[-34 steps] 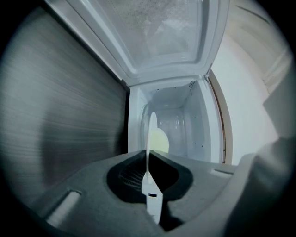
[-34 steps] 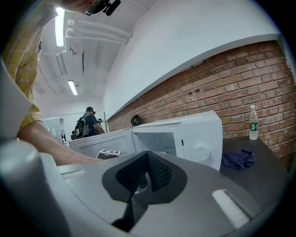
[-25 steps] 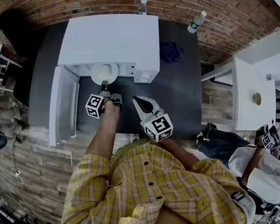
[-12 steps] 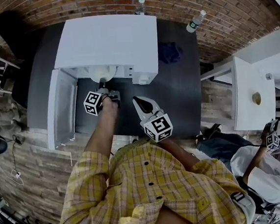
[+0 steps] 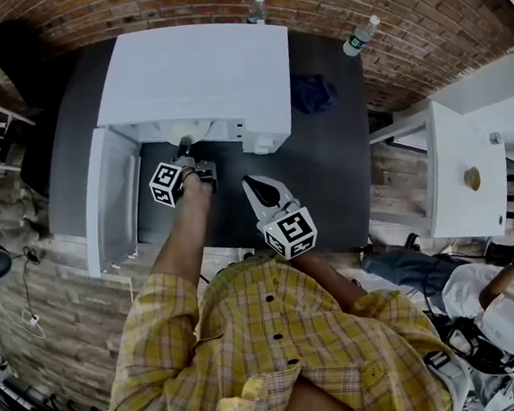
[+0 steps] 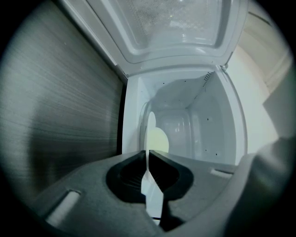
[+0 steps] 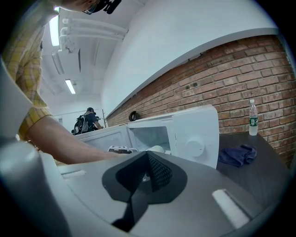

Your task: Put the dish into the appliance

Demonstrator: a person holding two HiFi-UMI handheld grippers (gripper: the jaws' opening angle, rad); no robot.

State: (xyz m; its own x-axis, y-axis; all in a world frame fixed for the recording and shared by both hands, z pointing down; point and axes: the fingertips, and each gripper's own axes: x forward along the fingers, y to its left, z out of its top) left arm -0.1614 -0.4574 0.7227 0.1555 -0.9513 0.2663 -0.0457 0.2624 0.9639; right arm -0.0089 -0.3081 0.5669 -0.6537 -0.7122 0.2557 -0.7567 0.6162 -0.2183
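A white microwave (image 5: 195, 75) stands on the dark table (image 5: 335, 174) with its door (image 5: 112, 200) swung open to the left. My left gripper (image 5: 186, 153) is at the mouth of the cavity, and the white dish (image 5: 185, 136) it carries is mostly under the microwave's roof. In the left gripper view the dish (image 6: 155, 139) is edge-on inside the cavity, with its rim between the jaws of the left gripper (image 6: 147, 159). Those jaws are opening, and the pads still touch the rim. My right gripper (image 5: 250, 184) hangs shut and empty over the table, to the right of the left one.
A blue cloth (image 5: 312, 93) lies on the table to the right of the microwave. Two water bottles (image 5: 360, 38) (image 5: 259, 8) stand at the table's far edge by the brick wall. A white table (image 5: 457, 172) and a seated person (image 5: 493, 313) are at the right.
My left gripper has moved forward to the microwave. The dish has gone deeper into the cavity, so less of it shows from above. The right gripper has stayed in place.
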